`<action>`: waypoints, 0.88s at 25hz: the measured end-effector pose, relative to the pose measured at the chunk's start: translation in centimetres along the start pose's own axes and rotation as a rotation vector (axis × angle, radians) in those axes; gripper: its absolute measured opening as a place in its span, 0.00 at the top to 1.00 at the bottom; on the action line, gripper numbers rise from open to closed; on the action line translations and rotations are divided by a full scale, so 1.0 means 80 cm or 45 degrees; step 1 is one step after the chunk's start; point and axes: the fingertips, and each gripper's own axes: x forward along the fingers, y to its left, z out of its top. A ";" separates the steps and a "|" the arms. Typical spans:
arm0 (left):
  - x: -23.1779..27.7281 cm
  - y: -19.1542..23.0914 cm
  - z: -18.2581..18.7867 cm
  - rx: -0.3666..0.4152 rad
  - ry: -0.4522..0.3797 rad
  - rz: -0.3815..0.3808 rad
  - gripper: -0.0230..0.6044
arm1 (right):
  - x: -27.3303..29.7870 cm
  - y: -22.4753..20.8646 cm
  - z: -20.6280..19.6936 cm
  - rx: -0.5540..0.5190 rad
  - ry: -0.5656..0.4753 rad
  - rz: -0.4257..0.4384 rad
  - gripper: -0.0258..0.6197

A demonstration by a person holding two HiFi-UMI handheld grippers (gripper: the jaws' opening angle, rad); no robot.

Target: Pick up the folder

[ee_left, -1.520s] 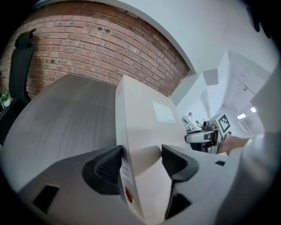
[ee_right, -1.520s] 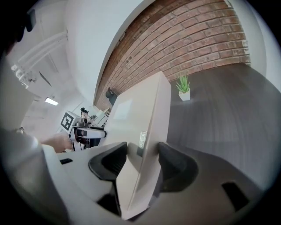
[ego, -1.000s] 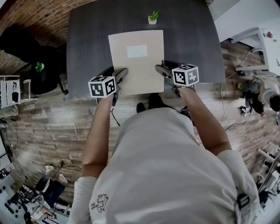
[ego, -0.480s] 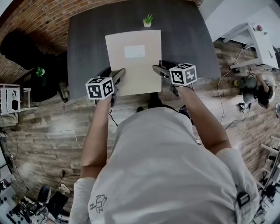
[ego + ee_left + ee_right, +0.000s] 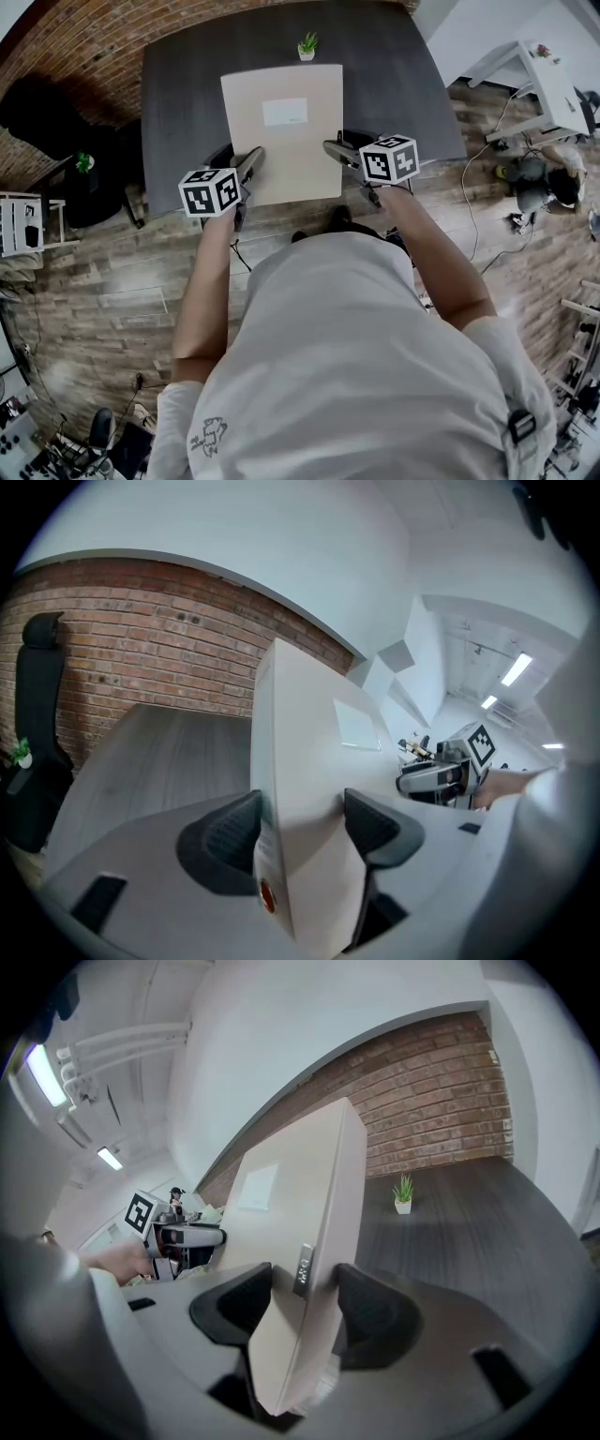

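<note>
A thick beige folder (image 5: 284, 131) with a white label hangs above the dark table (image 5: 187, 84), held flat by its two long sides. My left gripper (image 5: 251, 161) is shut on the folder's left edge (image 5: 300, 789), its pads pressing both faces. My right gripper (image 5: 332, 150) is shut on the folder's right edge (image 5: 309, 1260) in the same way. Each gripper view shows the other gripper across the folder: the right one (image 5: 441, 775) and the left one (image 5: 183, 1237).
A small potted plant (image 5: 307, 45) stands at the table's far edge, just beyond the folder. A black chair (image 5: 47, 103) sits left of the table, white furniture (image 5: 534, 84) at the right, and a brick wall (image 5: 141, 658) behind.
Both grippers have risen with the folder, which now sits higher and slightly farther left in the head view. The grips have not changed.
</note>
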 end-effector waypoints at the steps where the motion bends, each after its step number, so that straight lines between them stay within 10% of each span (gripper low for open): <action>1: 0.001 -0.003 0.001 0.003 -0.002 0.001 0.50 | -0.003 -0.002 0.000 -0.002 -0.002 0.000 0.61; 22: 0.029 -0.101 -0.018 -0.046 -0.024 0.100 0.50 | -0.081 -0.059 -0.019 -0.027 0.018 0.089 0.61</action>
